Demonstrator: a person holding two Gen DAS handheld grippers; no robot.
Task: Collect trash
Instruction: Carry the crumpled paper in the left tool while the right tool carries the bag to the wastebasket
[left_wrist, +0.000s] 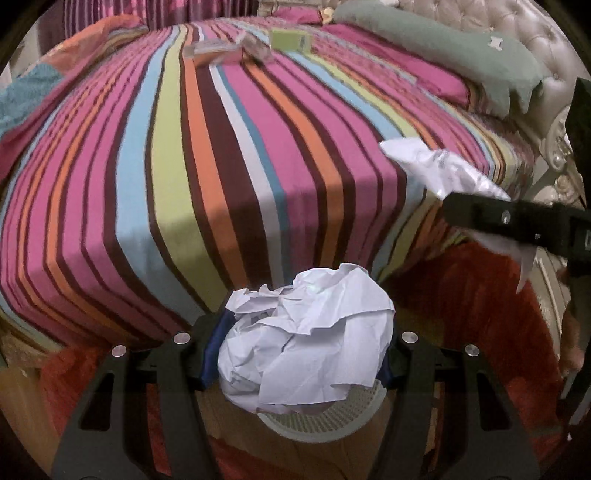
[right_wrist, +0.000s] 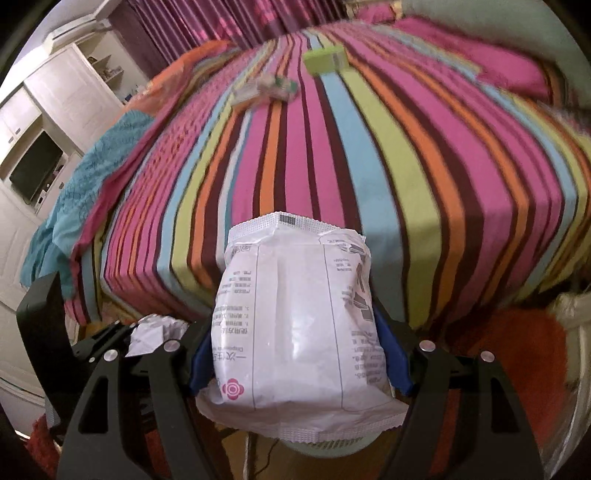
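My left gripper (left_wrist: 299, 354) pinches a paper ball (left_wrist: 306, 339) and my right gripper (right_wrist: 299, 365) a white packet (right_wrist: 299, 317), both above the basket (left_wrist: 332, 421); releasing off-centre could drop either beside the basket.

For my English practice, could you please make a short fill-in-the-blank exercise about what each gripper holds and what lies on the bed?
1. The left gripper is shut on a ball of crumpled ____.
2. The right gripper grips a white plastic ____ with printed text.
3. The bedsheet has a pattern of colourful ____.
4. A light green ____ lies far up the bed.

Missing words: paper; bag; stripes; box
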